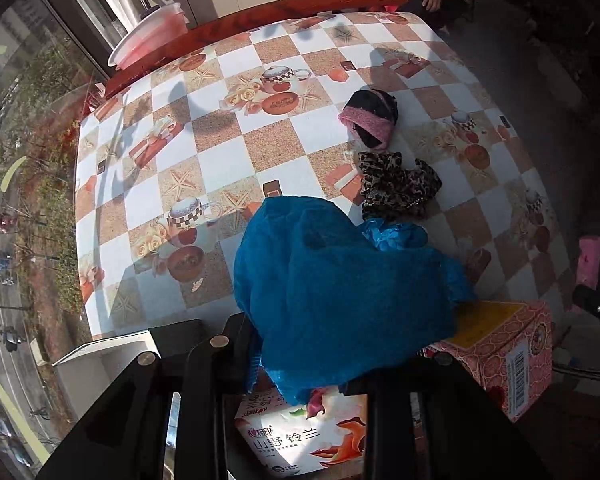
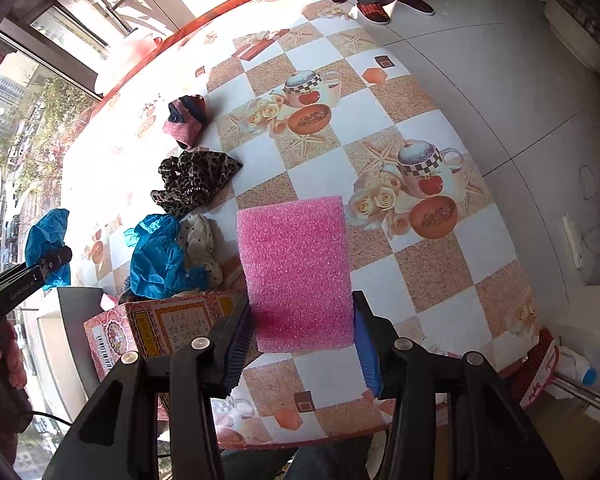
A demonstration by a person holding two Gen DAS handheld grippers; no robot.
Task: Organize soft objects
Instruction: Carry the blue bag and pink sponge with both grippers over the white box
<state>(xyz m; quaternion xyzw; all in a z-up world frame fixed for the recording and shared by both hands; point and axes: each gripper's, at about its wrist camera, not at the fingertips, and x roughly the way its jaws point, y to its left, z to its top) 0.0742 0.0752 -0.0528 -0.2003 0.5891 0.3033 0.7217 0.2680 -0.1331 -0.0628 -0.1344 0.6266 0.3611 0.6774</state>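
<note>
My left gripper (image 1: 300, 364) is shut on a blue mesh cloth (image 1: 340, 288) and holds it above the open patterned box (image 1: 504, 348); the cloth hides its fingertips. It also shows in the right wrist view (image 2: 48, 240). My right gripper (image 2: 302, 320) is closed on a pink foam sponge (image 2: 296, 268), its fingers touching both sides, above the table. A leopard-print scrunchie (image 1: 396, 186) (image 2: 192, 180), a pink-and-black band (image 1: 370, 118) (image 2: 184, 120), a blue crumpled cloth (image 2: 160, 256) and a polka-dot cloth (image 2: 200, 244) lie on the table.
The table carries a checkered cloth (image 2: 412, 272) printed with teapots and fruit. A tissue pack (image 1: 300, 436) lies inside the box under the left gripper. A red wooden rail (image 1: 260, 28) runs along the far edge. A person's feet (image 2: 374, 12) stand beyond it.
</note>
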